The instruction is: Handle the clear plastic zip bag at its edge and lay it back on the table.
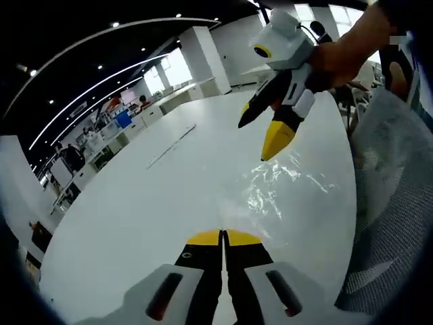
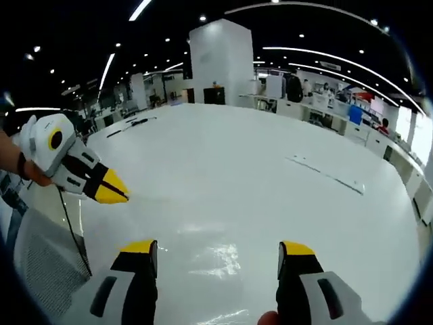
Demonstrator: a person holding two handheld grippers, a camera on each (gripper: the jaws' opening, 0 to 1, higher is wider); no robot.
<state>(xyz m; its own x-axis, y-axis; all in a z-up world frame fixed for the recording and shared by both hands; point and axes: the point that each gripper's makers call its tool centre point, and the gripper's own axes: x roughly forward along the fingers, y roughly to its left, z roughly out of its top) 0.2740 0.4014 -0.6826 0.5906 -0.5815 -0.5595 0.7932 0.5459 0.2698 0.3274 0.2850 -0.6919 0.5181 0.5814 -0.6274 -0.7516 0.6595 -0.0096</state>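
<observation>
The clear plastic zip bag point(image 1: 277, 186) lies flat on the white table point(image 1: 135, 217), showing mostly as wrinkled glare. My left gripper point(image 1: 223, 237) is shut, with nothing visible between its yellow tips, just short of the bag's near edge. My right gripper point(image 1: 254, 141) hovers open above the bag's far side, held by a hand. In the right gripper view its own jaws point(image 2: 216, 248) stand wide apart over the bag point(image 2: 218, 258). The left gripper point(image 2: 122, 195) comes in from the left there, tips together.
A grey mesh chair point(image 1: 392, 203) stands at the table's edge beside the bag, also seen as a chair back point(image 2: 40, 264). A thin strip point(image 1: 172, 145) lies farther out on the table. A white pillar point(image 2: 220, 61) and office desks are in the background.
</observation>
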